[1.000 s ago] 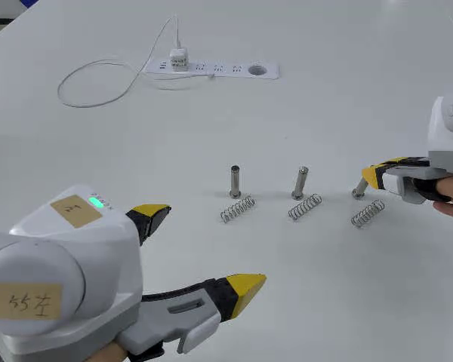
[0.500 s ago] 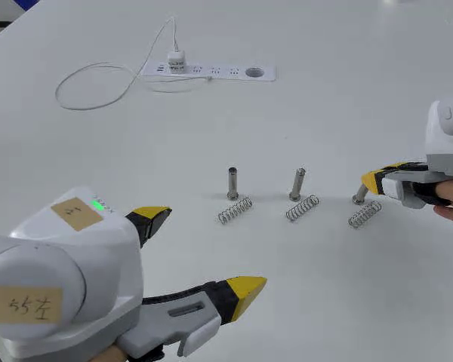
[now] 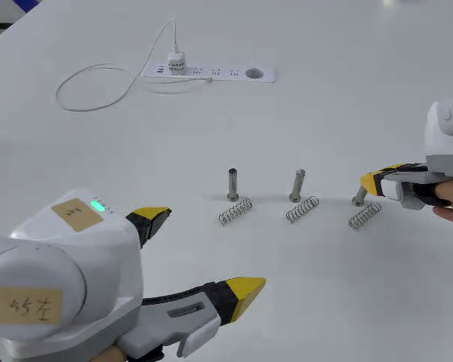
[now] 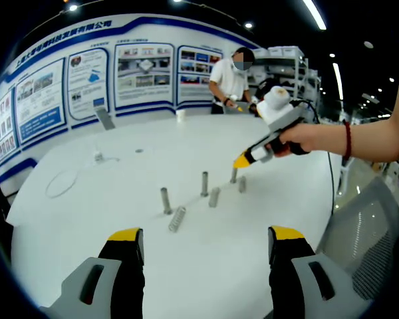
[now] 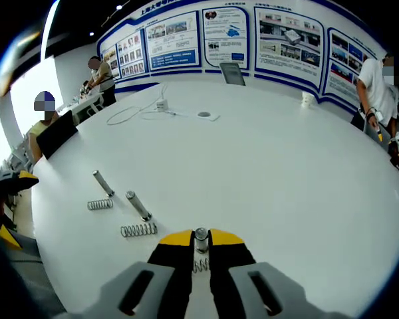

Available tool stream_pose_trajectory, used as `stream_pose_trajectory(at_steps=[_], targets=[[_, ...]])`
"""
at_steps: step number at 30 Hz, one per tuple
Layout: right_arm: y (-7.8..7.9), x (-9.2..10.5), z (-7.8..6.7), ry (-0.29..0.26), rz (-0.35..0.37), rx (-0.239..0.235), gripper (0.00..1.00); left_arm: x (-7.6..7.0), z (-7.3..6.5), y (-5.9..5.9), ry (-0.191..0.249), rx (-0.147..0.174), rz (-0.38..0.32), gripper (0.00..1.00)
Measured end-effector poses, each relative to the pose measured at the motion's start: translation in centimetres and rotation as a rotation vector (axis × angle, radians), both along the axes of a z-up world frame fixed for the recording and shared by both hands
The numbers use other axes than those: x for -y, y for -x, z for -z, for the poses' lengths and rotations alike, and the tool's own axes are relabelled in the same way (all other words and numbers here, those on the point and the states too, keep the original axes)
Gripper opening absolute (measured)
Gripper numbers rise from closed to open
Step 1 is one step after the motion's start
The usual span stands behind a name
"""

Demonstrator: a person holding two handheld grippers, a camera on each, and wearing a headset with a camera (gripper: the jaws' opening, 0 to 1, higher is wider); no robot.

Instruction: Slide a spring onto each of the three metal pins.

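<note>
Little differs from a second ago: the slight drift of the whole head view is the camera's, and the pins and springs lie as they did.

The right gripper [image 3: 370,182] comes in from 3 o'clock, and its yellow tips are still clenched on the top of the right pin [image 3: 359,196], which leans toward 1 o'clock. In the right gripper view the pin's head [image 5: 201,234] sits pinched between the two tips, and the right spring [image 5: 199,266] lies on the table just below it, between the jaws.

The left gripper [image 3: 198,253] stays at 7 o'clock, jaws spread wide and holding nothing, well apart from the parts.

The left pin [image 3: 232,183] and the middle pin [image 3: 298,184] stand bare on the white table [image 3: 362,302]. The left spring [image 3: 235,211], the middle spring [image 3: 303,209] and the right spring [image 3: 365,215] each lie flat at about 6 o'clock of their own pin, just beside its foot; none is on a pin.

At 11 o'clock, far from the work, a white power strip [image 3: 211,72] lies with a looped cable [image 3: 98,79].
</note>
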State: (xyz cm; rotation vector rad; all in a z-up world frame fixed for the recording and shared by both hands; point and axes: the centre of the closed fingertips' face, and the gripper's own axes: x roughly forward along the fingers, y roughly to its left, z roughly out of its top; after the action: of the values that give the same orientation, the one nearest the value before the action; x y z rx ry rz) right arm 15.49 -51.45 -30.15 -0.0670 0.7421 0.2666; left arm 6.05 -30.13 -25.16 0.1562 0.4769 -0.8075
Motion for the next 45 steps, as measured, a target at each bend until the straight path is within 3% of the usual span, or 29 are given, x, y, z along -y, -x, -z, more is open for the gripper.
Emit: stream_pose_trajectory(at_steps=[9,11,15,19,24,29,38,45], targets=[[0.0,0.0,0.0,-0.004,-0.008,0.008,0.10,-0.1,0.1,-0.1,-0.008,-0.001,-0.005,0.78],[-0.1,-0.2,-0.4,-0.019,-0.016,0.033,0.12,-0.2,0.1,-0.1,-0.010,0.000,-0.005,0.78],[-0.1,-0.2,-0.5,-0.020,-0.015,0.043,0.17,-0.3,0.1,-0.2,-0.014,0.002,-0.008,0.77],[-0.1,-0.5,-1.0,-0.068,0.005,0.049,0.23,-0.4,0.2,-0.5,-0.021,0.004,-0.010,0.76],[0.3,-0.4,-1.5,-0.089,0.028,0.069,0.29,-0.6,0.4,-0.9,-0.043,0.007,-0.006,0.75],[1.1,-0.3,-2.3,-0.102,0.050,0.091,0.35,-0.9,0.5,-1.5,-0.055,0.013,-0.004,0.73],[2.9,-0.9,-4.0,-0.142,0.012,0.157,0.44,-1.0,0.9,-3.4,-0.086,0.035,0.019,0.67],[4.3,-1.4,-4.3,-0.162,-0.023,0.173,0.50,-0.7,1.5,-4.8,-0.109,0.040,0.040,0.61]])
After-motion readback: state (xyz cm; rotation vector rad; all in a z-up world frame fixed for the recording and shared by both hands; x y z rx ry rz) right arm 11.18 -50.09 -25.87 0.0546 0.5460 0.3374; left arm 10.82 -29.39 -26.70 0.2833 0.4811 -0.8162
